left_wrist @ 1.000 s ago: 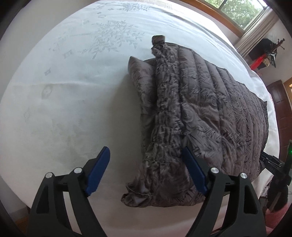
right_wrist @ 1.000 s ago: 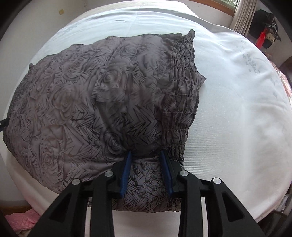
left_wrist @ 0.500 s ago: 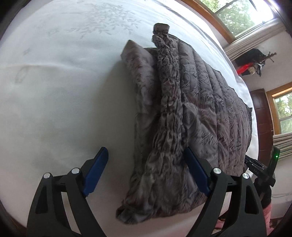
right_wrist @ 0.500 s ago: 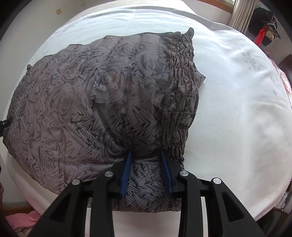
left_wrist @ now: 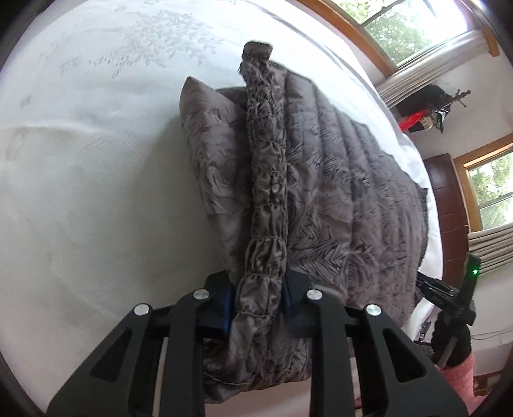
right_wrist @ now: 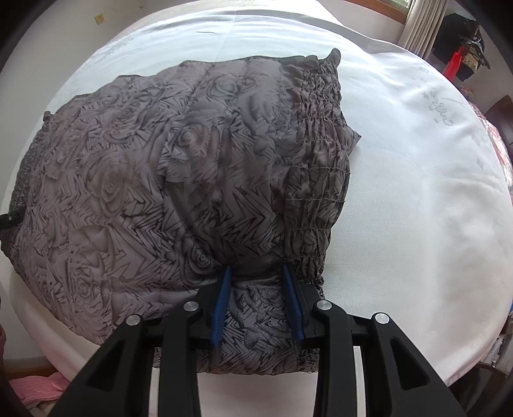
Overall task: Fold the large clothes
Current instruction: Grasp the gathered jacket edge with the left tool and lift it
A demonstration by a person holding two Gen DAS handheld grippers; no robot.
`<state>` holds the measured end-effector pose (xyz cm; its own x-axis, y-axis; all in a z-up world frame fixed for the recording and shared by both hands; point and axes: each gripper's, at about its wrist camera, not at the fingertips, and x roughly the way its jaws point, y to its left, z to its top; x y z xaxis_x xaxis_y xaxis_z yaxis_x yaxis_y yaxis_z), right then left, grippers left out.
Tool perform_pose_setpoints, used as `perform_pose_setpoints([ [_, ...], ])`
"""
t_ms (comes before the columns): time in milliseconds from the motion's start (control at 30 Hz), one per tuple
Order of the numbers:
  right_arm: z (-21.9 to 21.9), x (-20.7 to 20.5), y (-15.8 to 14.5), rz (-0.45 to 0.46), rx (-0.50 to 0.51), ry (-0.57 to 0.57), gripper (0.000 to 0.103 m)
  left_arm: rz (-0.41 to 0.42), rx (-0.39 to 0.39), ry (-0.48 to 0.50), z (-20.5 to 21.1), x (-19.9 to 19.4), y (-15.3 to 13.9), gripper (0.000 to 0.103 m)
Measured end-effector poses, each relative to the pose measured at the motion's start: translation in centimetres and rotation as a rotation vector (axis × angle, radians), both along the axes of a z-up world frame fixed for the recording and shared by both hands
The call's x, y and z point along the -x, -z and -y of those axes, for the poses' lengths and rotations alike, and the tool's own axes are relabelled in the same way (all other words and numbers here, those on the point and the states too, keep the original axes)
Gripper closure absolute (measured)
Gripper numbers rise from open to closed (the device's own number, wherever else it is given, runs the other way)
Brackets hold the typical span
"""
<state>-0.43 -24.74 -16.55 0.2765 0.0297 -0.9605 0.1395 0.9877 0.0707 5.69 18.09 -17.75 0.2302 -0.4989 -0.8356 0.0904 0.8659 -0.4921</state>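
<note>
Since a second ago the left hand-held gripper [left_wrist: 258,296] went from wide apart to squeezed together on the gathered elastic band [left_wrist: 267,205] of the quilted garment [right_wrist: 154,179]; that ruched strip now runs straight up from between its blue pads. So both ends are pinched now.

That garment is a puffy grey-brown thing with a rose and zigzag print, lying folded on the white bed [right_wrist: 416,192], more or less across its middle and reaching toward the near edge. In the right wrist view it spreads up and left from the right hand-held gripper [right_wrist: 258,300], whose blue pads [right_wrist: 220,304] are clamped on a bunched bit of the near hem, right beside the elastic band's end. In the left view a loose flap [left_wrist: 208,138] sticks out left of the band, resting on the sheet.

Further out: wood-framed windows [left_wrist: 413,29] with pale curtains, and a dark wooden door [left_wrist: 449,211]. No containers I can make out.
</note>
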Motion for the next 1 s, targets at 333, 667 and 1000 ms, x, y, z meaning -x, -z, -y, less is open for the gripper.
perform_pose_setpoints([
  [333,0.5,0.5,-0.1,0.008,-0.017,0.004,0.070,0.008,-0.012,-0.040,0.9,0.1,-1.0,0.085],
  [667,3.0,2.7,-6.2,0.133,-0.091,0.007,0.069,0.219,-0.084,0.032,5.6,2.4,-12.3,0.087],
  [1000,5.1,5.6,-8.4,0.149,-0.079,-0.006,0.069,0.362,-0.246,0.161,17.4,5.0,-19.2,0.088],
])
